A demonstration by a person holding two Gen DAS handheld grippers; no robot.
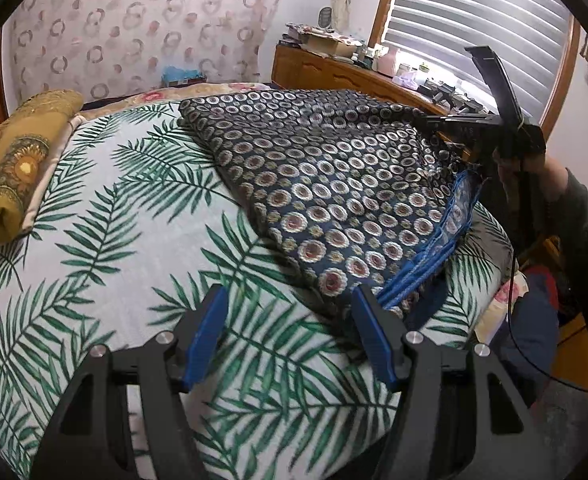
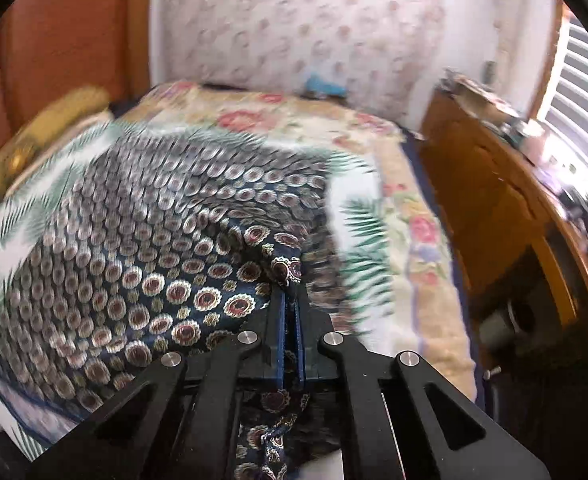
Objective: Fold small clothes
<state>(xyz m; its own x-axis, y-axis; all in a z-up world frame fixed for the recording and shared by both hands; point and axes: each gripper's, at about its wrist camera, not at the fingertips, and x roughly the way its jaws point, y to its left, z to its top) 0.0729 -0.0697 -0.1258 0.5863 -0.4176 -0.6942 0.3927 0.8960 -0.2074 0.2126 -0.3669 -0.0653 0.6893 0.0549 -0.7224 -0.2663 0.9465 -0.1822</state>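
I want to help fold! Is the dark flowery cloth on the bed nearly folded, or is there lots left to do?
Lots left. Done: the dark flowery cloth lies on the leaf-print bedspread, layers doubled along its blue edge, though still rumpled. In hand: the right tongs are pinched shut on one corner. The left tongs are open near its other end, holding nothing. Left: grabbing that end, folding it smaller, and smoothing it.
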